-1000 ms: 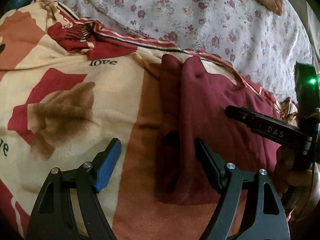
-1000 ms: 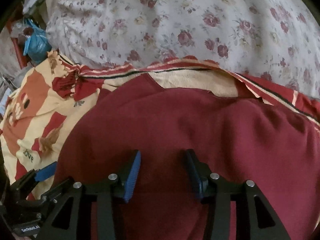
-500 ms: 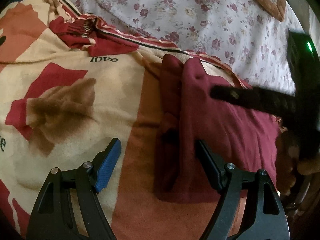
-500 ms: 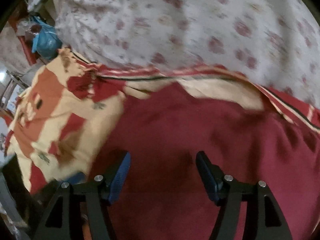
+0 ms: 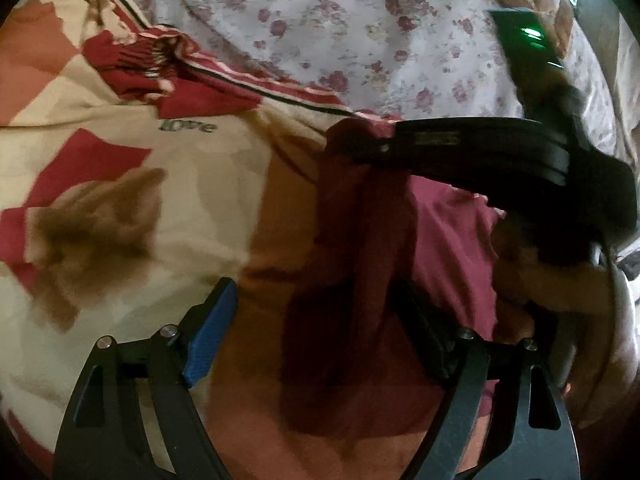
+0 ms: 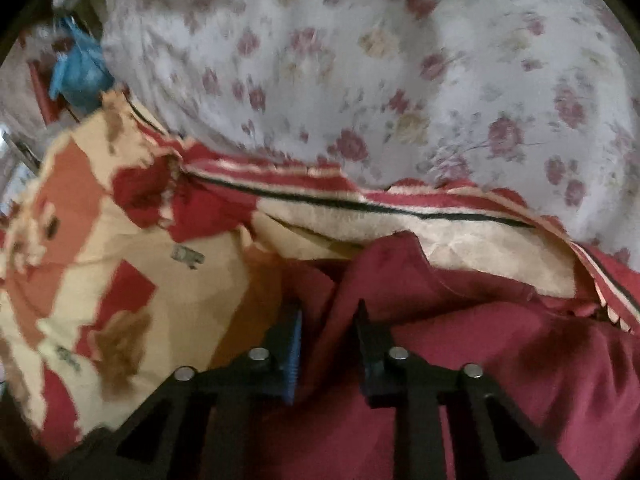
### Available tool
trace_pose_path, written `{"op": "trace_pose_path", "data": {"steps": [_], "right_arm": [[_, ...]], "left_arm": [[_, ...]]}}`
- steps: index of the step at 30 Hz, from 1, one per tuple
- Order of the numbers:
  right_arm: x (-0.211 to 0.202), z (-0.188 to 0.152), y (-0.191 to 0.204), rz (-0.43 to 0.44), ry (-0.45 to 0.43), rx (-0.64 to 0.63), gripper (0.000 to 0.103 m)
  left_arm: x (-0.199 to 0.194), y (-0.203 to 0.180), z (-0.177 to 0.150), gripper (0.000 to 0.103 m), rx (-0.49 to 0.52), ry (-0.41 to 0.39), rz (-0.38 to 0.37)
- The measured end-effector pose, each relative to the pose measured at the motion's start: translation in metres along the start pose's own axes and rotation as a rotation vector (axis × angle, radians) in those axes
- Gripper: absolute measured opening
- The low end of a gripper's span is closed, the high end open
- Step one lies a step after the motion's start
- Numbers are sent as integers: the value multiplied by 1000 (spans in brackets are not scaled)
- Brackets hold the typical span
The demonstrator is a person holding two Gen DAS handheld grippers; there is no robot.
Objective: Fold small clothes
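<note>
A dark red small garment (image 5: 440,240) lies on a cream, red and orange patterned blanket (image 5: 120,160). My left gripper (image 5: 316,332) is open, low over the garment's left folded edge, with the fold between its fingers. My right gripper (image 6: 328,336) has narrowed onto a raised fold of the red garment (image 6: 500,340) at its far left corner. It also shows in the left wrist view (image 5: 360,148), reaching in from the right above the garment.
The patterned blanket (image 6: 120,280) lies on a white sheet with red flowers (image 5: 360,40). The sheet fills the far side in the right wrist view (image 6: 360,60). A blue bag (image 6: 76,76) sits off the bed at far left.
My right gripper has swung left across the garment to its far left corner, and its fingers have closed in on a fold. My left gripper has stayed open and barely moved.
</note>
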State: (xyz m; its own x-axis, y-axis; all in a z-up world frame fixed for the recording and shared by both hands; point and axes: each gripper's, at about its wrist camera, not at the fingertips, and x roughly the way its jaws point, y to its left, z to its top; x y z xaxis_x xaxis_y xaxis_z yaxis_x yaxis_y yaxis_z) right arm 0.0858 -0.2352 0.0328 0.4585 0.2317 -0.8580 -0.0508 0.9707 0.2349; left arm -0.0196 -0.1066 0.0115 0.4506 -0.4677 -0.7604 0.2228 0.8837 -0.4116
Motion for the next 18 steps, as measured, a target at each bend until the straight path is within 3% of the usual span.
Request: {"op": "trace_pose_path", "data": {"steps": [2, 3, 5, 8, 10, 11, 12, 14, 18], "right_arm": [[-13, -2, -9, 29, -30, 21, 17], [-16, -3, -12, 37, -32, 28, 17], [-20, -6, -19, 58, -24, 51, 17], [-28, -7, -23, 68, -22, 68, 17], [-39, -6, -20, 68, -17, 70, 30], [-43, -6, -17, 70, -6, 68, 57], [-45, -5, -16, 74, -3, 66, 75], [-44, -5, -7, 76, 5, 41, 77], [-9, -2, 13, 10, 105, -24, 77]], "left_arm": [[2, -1, 1, 79, -14, -1, -62], [0, -3, 1, 64, -17, -9, -101], [-4, -9, 1, 49, 13, -14, -141], [-13, -17, 0, 41, 60, -48, -158], [-16, -20, 0, 41, 65, -60, -176], [-17, -21, 1, 41, 67, -61, -182], [-18, -23, 1, 41, 73, -61, -185], [-19, -27, 0, 41, 92, -67, -179], [-20, -33, -3, 41, 132, -73, -160]]}}
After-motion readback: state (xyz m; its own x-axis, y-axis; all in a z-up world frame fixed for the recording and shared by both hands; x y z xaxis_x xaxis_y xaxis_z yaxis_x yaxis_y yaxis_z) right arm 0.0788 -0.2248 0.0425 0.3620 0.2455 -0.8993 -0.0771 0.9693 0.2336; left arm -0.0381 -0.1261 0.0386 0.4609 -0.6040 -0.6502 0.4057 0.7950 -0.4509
